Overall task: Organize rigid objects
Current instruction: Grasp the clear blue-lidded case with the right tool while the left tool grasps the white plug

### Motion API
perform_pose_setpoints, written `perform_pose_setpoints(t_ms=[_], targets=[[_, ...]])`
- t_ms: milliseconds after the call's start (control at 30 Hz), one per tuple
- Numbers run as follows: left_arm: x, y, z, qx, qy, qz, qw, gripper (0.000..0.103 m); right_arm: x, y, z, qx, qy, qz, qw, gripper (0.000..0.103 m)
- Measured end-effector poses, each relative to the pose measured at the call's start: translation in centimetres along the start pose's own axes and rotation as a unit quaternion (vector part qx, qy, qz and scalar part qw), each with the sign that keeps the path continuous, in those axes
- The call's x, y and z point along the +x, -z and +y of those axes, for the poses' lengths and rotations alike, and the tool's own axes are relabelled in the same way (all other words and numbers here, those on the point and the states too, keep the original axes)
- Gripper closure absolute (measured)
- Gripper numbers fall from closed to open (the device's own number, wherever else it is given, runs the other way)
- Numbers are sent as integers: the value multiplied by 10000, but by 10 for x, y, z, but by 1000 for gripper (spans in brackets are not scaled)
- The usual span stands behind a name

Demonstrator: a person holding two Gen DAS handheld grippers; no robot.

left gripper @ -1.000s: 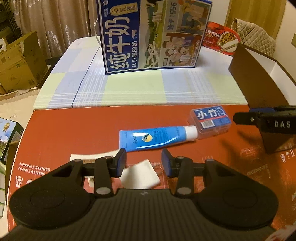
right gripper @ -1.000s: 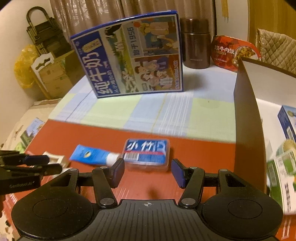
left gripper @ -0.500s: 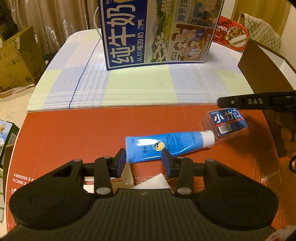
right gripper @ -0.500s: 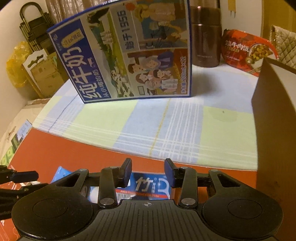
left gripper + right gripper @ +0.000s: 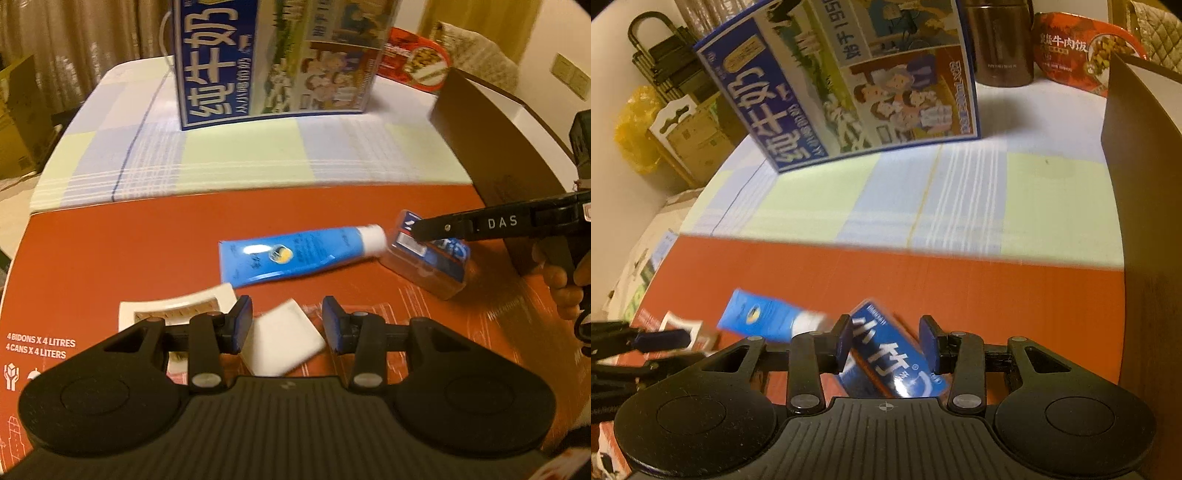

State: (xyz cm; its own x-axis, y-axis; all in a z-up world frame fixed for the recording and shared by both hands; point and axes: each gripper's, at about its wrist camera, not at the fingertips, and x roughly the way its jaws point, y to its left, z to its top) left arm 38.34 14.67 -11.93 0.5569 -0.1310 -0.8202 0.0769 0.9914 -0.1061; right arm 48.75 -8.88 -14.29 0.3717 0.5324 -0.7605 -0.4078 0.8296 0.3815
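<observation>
On the red cardboard sheet (image 5: 110, 251) lies a blue tube (image 5: 295, 254) with a white cap. Just right of the cap sits a small clear box with a blue label (image 5: 436, 266), tipped up at one end. My right gripper (image 5: 886, 343) is shut on this box (image 5: 890, 354), its pads against the two sides; in the left wrist view it (image 5: 417, 230) reaches in from the right. My left gripper (image 5: 288, 325) stands open low over a flat white packet (image 5: 284, 343), which lies between its fingers. A small cream box (image 5: 173, 310) lies just to their left.
A large blue milk carton (image 5: 273, 59) stands on the checked cloth (image 5: 240, 158) behind. At the right is a tall brown open box (image 5: 491, 140). A red meal bowl (image 5: 417, 62) and a brown flask (image 5: 1001, 40) stand at the back. A person's hand (image 5: 565, 288) holds the right gripper.
My right gripper came down over the blue-labelled box and closed on it, and the box has turned and tipped. My left gripper went forward, then drew back over the white packet.
</observation>
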Motion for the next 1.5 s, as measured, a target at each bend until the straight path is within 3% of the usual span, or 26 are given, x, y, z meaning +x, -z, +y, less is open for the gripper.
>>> perform_pose_setpoints(t_ms=[233,300,367,433,567,767,900,1100,1500], targets=[[2,10,-9,672,30,50,9977,64,-13,23,16,-138,-79,82,9998,64],[4,12,-11,847,-19,47,9964,60,-15,27,20,-156,-102,101,9998,58],[6,13,-14,1017,-61,29,9948,57,-16,30,25,-185,-94,102,9997,43],[8,15,-15,1136,-106,-12,9935,57,-16,33,32,-275,-18,62,9996,39],[11,16,-18,1316,-149,-64,9912,57,-13,36,43,-506,40,151,9986,38],[21,21,-25,1722,-168,177,9848,59,-8,43,53,-862,247,176,9958,37],[19,22,-21,1278,-95,259,9914,68,-9,49,54,-952,349,129,9948,38],[21,23,-25,271,-341,402,9982,67,-11,55,52,-935,462,133,9945,41],[28,16,-31,-5,-630,574,9964,67,3,36,51,-845,625,114,9944,41]])
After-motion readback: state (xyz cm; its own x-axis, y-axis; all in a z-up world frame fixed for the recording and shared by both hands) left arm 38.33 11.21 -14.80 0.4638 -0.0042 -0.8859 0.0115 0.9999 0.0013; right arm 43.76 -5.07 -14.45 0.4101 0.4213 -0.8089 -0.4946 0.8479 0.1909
